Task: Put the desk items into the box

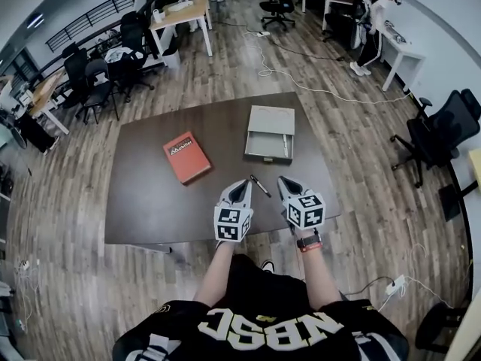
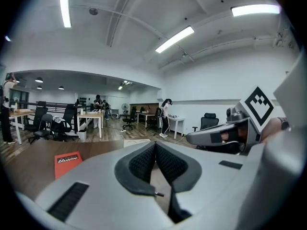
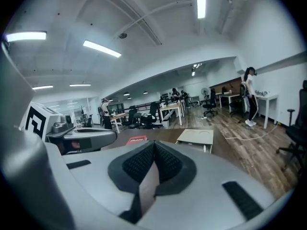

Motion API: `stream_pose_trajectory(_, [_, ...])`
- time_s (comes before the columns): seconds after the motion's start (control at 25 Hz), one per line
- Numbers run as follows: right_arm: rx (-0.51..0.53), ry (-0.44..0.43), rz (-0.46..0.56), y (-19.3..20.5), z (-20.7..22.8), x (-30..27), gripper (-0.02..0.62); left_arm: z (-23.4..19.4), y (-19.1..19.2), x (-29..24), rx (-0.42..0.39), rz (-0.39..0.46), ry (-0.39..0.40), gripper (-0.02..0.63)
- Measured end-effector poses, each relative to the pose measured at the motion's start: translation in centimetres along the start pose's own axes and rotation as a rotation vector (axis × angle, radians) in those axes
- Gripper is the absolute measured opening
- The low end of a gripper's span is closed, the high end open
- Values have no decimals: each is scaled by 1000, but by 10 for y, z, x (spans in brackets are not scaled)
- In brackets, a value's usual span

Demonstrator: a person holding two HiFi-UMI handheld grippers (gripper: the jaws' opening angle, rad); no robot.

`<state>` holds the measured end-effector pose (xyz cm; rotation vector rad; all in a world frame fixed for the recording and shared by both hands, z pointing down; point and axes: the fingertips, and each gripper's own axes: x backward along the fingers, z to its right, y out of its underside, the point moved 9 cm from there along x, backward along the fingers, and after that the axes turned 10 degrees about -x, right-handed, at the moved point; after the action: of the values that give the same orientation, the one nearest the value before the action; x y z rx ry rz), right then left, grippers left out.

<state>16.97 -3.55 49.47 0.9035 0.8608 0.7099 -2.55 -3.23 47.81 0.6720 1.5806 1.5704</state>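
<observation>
On the dark brown table [image 1: 150, 201] lie a red book [image 1: 186, 156], a black pen [image 1: 260, 186] and an open grey box [image 1: 269, 134]. My left gripper [image 1: 240, 184] hovers at the near edge just left of the pen, shut with nothing between its pads. My right gripper [image 1: 285, 180] is just right of the pen, also shut and empty. In the left gripper view the jaws [image 2: 154, 145] meet at the tip, with the red book [image 2: 67, 163] to the left. The right gripper view shows closed jaws [image 3: 153, 143], with the book [image 3: 136, 140] and the box [image 3: 195, 138] beyond them.
Office chairs [image 1: 440, 134] stand right of the table and a group [image 1: 105, 74] at the far left. Cables [image 1: 301, 85] run over the wood floor behind the table. A person [image 1: 372, 28] stands at a white desk at the far right.
</observation>
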Motion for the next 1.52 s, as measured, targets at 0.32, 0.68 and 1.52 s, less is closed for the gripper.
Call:
stream_pose_trajectory(0.32, [-42, 32, -98, 0, 27, -46, 9, -24, 1, -54, -16, -24, 52, 15])
stream_pose_trajectory(0.68, [5, 12, -196, -7, 42, -91, 20, -51, 14, -103, 37, -61, 80, 15])
stream_pose_trajectory(1.52, [-12, -18, -564, 78, 61, -183, 183, -102, 75, -139, 121, -236, 72, 15])
